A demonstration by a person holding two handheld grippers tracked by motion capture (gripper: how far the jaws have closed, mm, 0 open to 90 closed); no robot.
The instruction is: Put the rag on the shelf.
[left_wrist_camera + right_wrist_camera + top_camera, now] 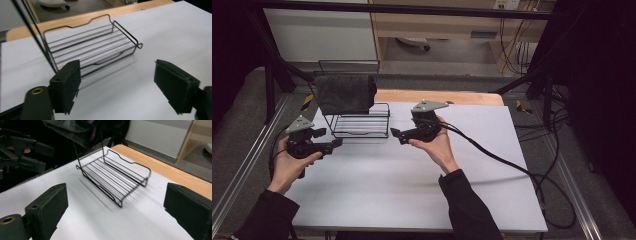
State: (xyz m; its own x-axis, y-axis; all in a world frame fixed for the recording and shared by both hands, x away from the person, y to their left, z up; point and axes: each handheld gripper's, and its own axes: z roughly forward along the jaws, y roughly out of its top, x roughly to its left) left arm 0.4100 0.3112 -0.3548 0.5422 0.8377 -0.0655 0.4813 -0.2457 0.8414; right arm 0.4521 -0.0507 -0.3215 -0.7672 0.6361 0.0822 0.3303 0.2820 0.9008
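Note:
A black wire rack point(361, 125) stands on the white table point(412, 180) at the back left. A dark grey cloth point(344, 92) is draped over its raised top bar. My left gripper point(337, 144) is held just left of the rack's tray, pointing right, open and empty. My right gripper point(396, 135) is held just right of the tray, pointing left, also open and empty. In the left gripper view the rack point(92, 47) lies beyond the wide-apart jaws point(125, 85). In the right gripper view the rack point(112, 177) and the cloth point(72, 130) lie beyond the spread jaws point(120, 212).
A wooden strip point(437, 96) runs along the table's far edge. A black cable point(512, 165) trails from the right gripper across the table to the right. Metal frame rails point(242, 165) border the table on the left. The other hand's gripper point(37, 150) appears at the far left of the right gripper view.

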